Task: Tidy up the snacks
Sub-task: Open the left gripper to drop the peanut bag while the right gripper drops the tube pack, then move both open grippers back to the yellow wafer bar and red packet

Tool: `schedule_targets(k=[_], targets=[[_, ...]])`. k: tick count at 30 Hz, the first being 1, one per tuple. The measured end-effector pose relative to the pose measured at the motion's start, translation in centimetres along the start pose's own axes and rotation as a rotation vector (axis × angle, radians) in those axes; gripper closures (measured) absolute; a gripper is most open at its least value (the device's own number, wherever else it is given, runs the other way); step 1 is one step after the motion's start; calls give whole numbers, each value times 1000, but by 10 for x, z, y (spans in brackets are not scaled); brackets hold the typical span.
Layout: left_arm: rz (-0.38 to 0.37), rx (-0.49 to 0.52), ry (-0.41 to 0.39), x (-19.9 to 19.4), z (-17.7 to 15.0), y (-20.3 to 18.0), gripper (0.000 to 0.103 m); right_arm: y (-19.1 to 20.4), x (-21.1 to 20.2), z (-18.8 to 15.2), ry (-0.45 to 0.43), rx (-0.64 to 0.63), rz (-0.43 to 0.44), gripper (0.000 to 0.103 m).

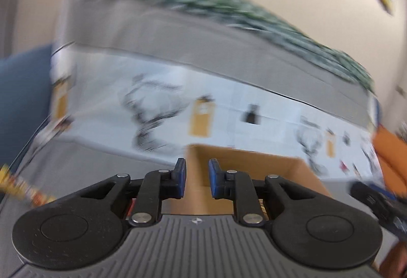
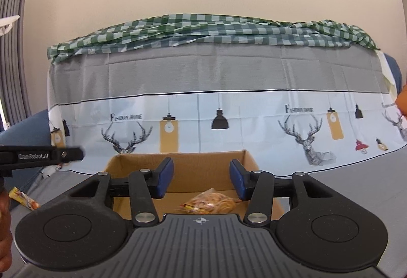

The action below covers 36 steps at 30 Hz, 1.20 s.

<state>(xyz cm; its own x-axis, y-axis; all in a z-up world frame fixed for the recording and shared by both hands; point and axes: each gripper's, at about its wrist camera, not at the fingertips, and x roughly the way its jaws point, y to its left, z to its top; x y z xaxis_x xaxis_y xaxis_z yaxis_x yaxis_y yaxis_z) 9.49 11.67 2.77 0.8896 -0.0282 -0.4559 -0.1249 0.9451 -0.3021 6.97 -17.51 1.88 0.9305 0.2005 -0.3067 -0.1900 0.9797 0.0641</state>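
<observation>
One clear bag of yellow snacks (image 2: 209, 204) lay inside the open brown cardboard box (image 2: 254, 163) | right gripper (image 2: 201, 180) above it, fingers spread, empty | left gripper (image 1: 197, 178) narrowly parted, empty | risk: yellow-orange wrapped snack (image 2: 24, 199) outside the box could be overlooked.

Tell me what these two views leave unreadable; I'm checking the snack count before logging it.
- Cardboard box: right wrist view, its floor is largely hidden behind the right gripper, so only one snack bag is countable.
- Left wrist view: motion blur smears the box and the yellow packet at the left edge.
- Yellow packet: right wrist view, print too small to read.
</observation>
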Motion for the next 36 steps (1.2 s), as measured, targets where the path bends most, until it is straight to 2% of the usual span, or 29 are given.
schedule_targets(k=[3, 6, 9, 11, 12, 13, 16, 22, 25, 30, 32, 35, 36], targets=[[94, -116, 17, -3, 9, 39, 82, 15, 1, 2, 0, 24, 21, 52], [186, -230, -3, -12, 16, 80, 82, 33, 4, 3, 1, 57, 51, 54], [258, -339, -11, -21, 19, 118, 80, 54, 1, 5, -38, 99, 78, 61], [291, -413, -14, -25, 16, 142, 65, 69, -2, 6, -67, 111, 106, 64], [318, -434, -10, -25, 13, 151, 47, 76, -4, 7, -79, 115, 119, 64], [347, -468, 7, -24, 10, 162, 40, 83, -5, 7, -87, 120, 134, 64], [342, -575, 34, -20, 0, 191, 38, 104, -2, 5, -74, 128, 188, 64], [389, -603, 55, -5, -18, 217, 31, 137, 6, -3, -24, 125, 256, 64], [406, -621, 51, 3, -26, 225, 31, 148, 12, -4, 3, 120, 281, 64], [424, -588, 40, 22, -34, 229, 30, 158, 23, -8, 53, 121, 306, 63], [435, -572, 34, 27, -35, 230, 32, 161, 26, -9, 68, 122, 310, 63], [446, -573, 47, 35, -38, 232, 41, 164, 31, -12, 86, 124, 316, 63], [454, -569, 54, 37, -38, 232, 50, 165, 32, -13, 92, 124, 319, 63]])
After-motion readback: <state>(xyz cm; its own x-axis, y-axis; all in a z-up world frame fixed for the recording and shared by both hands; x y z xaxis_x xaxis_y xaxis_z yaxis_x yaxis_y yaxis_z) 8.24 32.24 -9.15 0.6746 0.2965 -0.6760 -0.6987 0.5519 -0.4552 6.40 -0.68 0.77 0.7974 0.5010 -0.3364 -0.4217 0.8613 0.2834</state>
